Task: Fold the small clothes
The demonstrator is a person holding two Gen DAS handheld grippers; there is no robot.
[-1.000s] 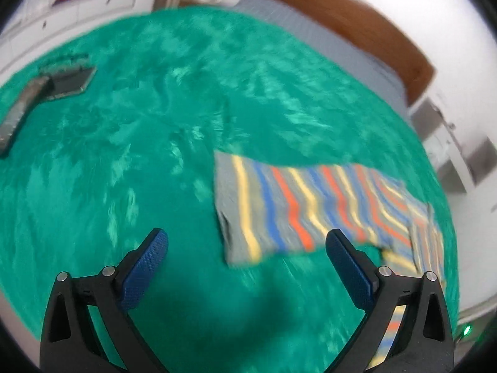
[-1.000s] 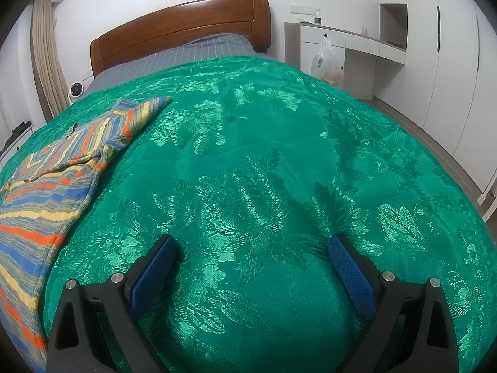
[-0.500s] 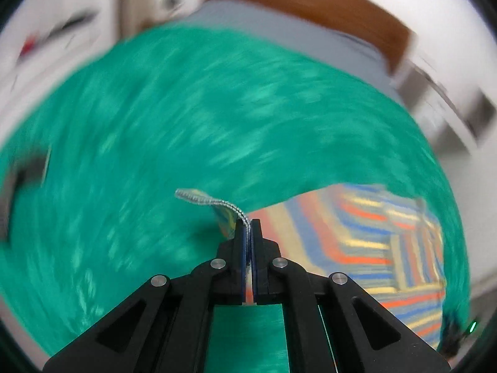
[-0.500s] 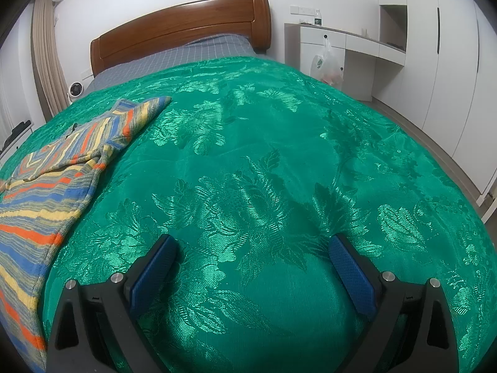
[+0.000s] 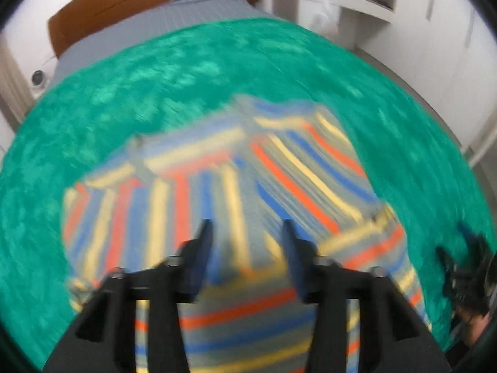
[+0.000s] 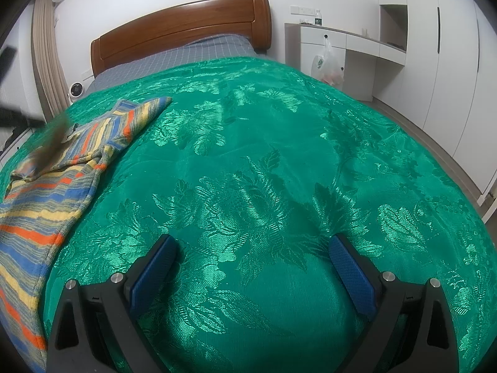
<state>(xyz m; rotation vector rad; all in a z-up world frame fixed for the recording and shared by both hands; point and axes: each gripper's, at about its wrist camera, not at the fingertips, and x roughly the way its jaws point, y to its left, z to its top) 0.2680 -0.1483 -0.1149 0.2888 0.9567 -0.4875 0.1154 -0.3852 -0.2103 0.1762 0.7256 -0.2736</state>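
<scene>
A small striped garment (image 5: 248, 186), grey with blue, orange and yellow bands, lies on the green bedspread (image 5: 186, 62); one part is folded over the rest. The left wrist view is blurred by motion. My left gripper (image 5: 247, 233) is open and empty just above the garment. In the right wrist view the garment (image 6: 46, 192) lies at the far left. My right gripper (image 6: 253, 248) is open and empty over bare bedspread (image 6: 279, 140), to the right of the garment. It also shows at the right edge of the left wrist view (image 5: 466, 267).
A wooden headboard (image 6: 186, 28) and a grey checked sheet (image 6: 186, 56) are at the far end of the bed. A white desk with a hanging plastic bag (image 6: 329, 62) and white wardrobes (image 6: 435, 62) stand to the right. A curtain (image 6: 46, 62) hangs at the left.
My left gripper was shut on a corner of the garment, carried it across over the rest, and has now opened and let it go. My right gripper has not moved.
</scene>
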